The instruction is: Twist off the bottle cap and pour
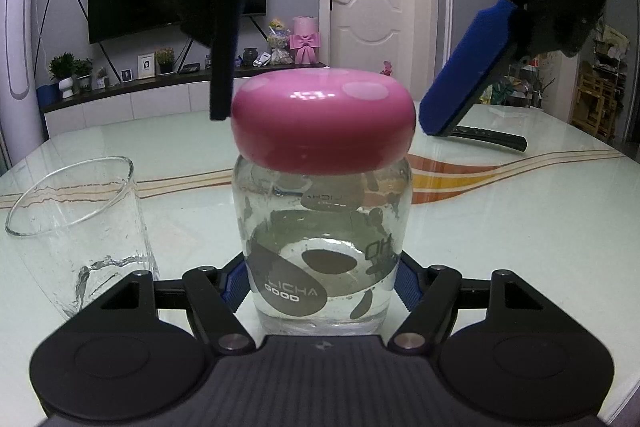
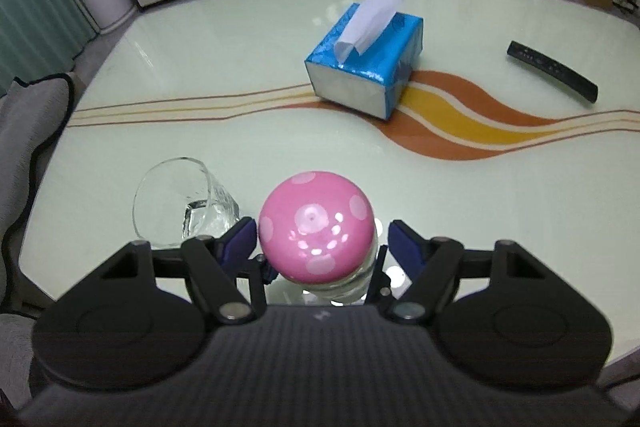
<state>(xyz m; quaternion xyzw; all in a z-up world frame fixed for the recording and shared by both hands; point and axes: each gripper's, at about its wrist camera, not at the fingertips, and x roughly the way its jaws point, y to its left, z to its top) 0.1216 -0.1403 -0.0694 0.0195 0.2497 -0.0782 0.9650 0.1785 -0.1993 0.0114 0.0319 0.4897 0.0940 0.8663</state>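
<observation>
A clear glass bottle (image 1: 322, 251) with grey print and water inside stands upright on the table. Its round pink dotted cap (image 1: 322, 121) is on it. My left gripper (image 1: 322, 283) is shut on the bottle's lower body. My right gripper (image 2: 322, 243) comes from above with its blue pads on either side of the cap (image 2: 316, 227), a small gap on the right, so it is open. In the left wrist view its fingers (image 1: 460, 67) flank the cap. An empty drinking glass (image 1: 80, 227) stands just left of the bottle, and it also shows in the right wrist view (image 2: 180, 203).
A blue tissue box (image 2: 364, 67) stands beyond the bottle mid-table. A black remote (image 2: 552, 71) lies at the far right. The glass-topped table (image 2: 200, 75) has an orange and yellow wave stripe. A padded chair (image 2: 28, 131) is at its left edge.
</observation>
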